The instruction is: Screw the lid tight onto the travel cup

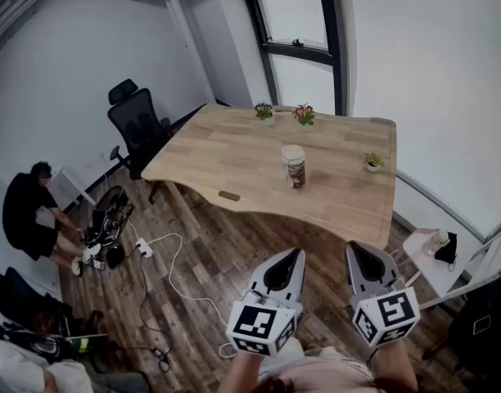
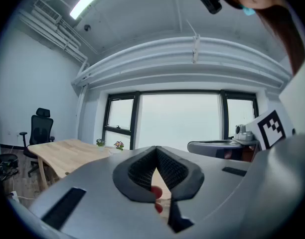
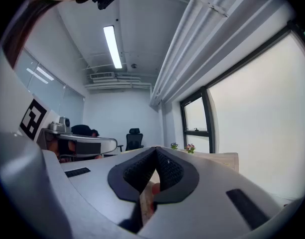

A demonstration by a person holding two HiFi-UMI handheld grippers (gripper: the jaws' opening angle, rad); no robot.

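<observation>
We see the travel cup [image 1: 294, 167] standing upright on the wooden table [image 1: 234, 158], a little to the right of the tabletop's middle and well back from its near edge. Its body is short and round, patterned in red and white. A pale cream lid [image 1: 292, 151] sits on top of it; we cannot tell whether the lid is screwed down. Nothing touches the cup.

Small potted plants share the table: two [image 1: 264, 111] [image 1: 304, 115] at its far edge and one [image 1: 372, 161] near its right edge, all well apart from the cup. A small dark object [image 1: 228, 195] lies close to the table's near edge, left of the cup.

Both tongs hang in the air short of the table's near edge, pointing toward it. The left gripper [image 1: 287, 268] has its jaws pressed together with nothing between the pads, and its own view shows the same [image 2: 156, 171]. The right gripper [image 1: 361, 260] is likewise closed tight and empty [image 3: 155, 171].
</observation>
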